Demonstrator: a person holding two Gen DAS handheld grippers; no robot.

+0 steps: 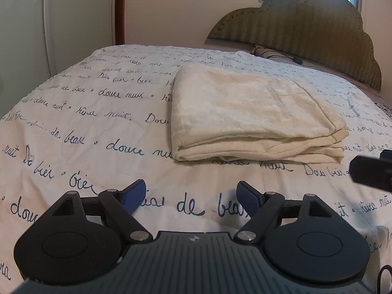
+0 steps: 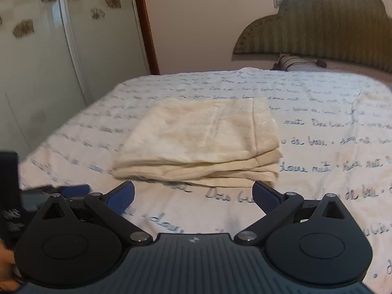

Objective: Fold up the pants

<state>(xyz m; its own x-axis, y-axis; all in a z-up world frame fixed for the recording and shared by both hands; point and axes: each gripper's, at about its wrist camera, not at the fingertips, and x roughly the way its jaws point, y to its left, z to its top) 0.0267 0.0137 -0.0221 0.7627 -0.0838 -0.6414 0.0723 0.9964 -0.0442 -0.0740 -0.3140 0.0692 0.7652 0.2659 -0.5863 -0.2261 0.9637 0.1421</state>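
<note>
Cream pants (image 1: 252,115) lie folded into a thick rectangle on the bed, several layers showing at the near edge (image 2: 196,171). My left gripper (image 1: 191,196) hovers open over the bedspread just short of that near edge, nothing between its blue pads. In the right wrist view my right gripper (image 2: 193,196) stands wide open, also empty, its fingertips close to the fold's near edge without touching it. Part of the right gripper (image 1: 372,171) shows at the right edge of the left wrist view. The left gripper's blue pad (image 2: 73,189) shows low at the left of the right wrist view.
The bed carries a white bedspread (image 1: 85,127) printed with dark script. A green scalloped headboard (image 1: 306,29) and a striped pillow (image 2: 294,65) are at the far right. A pale wardrobe (image 2: 49,73) stands left of the bed, with a wooden door frame (image 2: 147,24) beyond.
</note>
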